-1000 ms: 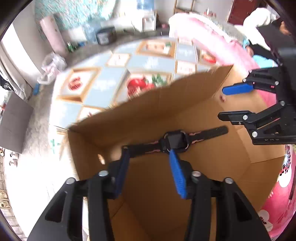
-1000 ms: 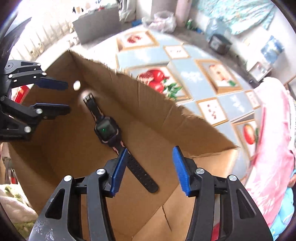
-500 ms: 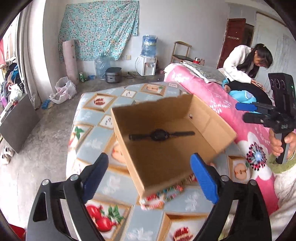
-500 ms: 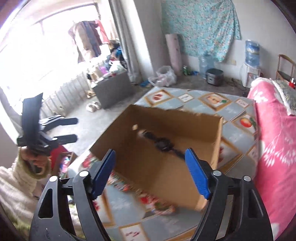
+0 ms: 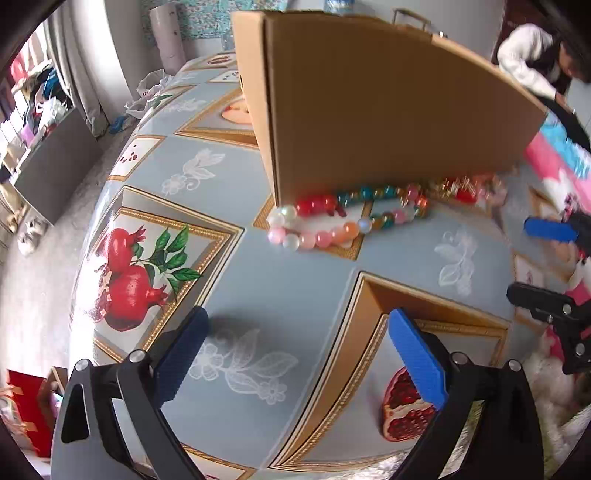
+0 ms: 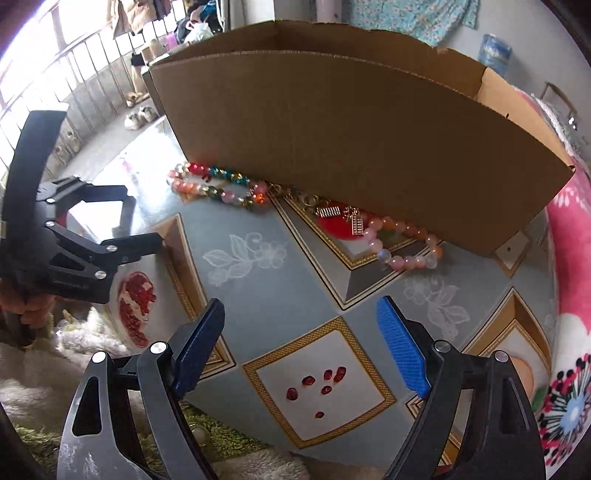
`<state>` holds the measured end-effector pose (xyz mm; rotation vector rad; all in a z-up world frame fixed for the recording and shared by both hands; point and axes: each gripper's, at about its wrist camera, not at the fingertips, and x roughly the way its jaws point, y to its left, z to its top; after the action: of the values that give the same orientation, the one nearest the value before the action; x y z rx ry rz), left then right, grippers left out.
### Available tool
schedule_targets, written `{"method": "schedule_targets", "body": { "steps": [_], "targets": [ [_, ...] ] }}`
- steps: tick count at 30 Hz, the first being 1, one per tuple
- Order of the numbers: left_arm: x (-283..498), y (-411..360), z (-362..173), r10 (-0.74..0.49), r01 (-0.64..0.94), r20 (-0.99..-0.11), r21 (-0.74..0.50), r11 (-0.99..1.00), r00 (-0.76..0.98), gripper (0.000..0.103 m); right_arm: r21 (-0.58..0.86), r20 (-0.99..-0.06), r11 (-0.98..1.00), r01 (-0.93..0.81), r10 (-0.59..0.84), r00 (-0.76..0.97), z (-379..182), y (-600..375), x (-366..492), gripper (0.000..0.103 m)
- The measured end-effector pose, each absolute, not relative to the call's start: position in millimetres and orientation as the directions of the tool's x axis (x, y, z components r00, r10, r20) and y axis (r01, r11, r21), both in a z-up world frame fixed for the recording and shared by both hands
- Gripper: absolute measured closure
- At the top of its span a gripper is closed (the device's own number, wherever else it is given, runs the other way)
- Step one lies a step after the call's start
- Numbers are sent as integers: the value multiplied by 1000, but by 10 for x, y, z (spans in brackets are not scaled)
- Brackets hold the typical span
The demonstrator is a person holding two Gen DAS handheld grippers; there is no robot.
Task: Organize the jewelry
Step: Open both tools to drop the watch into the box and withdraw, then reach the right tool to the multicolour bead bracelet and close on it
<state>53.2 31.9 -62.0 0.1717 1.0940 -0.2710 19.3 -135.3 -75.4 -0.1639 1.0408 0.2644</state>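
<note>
We've got a desk with a blue-grey cloth printed with pomegranates. Left of it there's grey floor and a dark cabinet; behind it, a floral wall hanging. Daylight's coming through a railed window.

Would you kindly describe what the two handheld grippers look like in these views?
Both match: the left gripper and right gripper have black angular frames with cut-out slots and silver pivot screws. Each carries two flat blue ribbed pads. No cables show. Fluffy white clothing appears behind them.
</note>
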Motion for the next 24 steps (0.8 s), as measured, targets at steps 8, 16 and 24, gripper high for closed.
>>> {"method": "schedule_targets", "body": {
  "steps": [8,16,24],
  "targets": [
    [465,237,-675,-137,302,-876,10,953,462,5,-112,-884,956,-272,29,467,-866,-1206,213,8],
    [429,291,-643,-143,301,-870,6,954,472,5,-107,-892,958,-267,26,452,-909,-1192,246,8],
    [379,333,-659,-155,310,-856,7,951,494,4,-20,-899,975,-223,80,431,-981,-1352,324,8]
  ]
}}
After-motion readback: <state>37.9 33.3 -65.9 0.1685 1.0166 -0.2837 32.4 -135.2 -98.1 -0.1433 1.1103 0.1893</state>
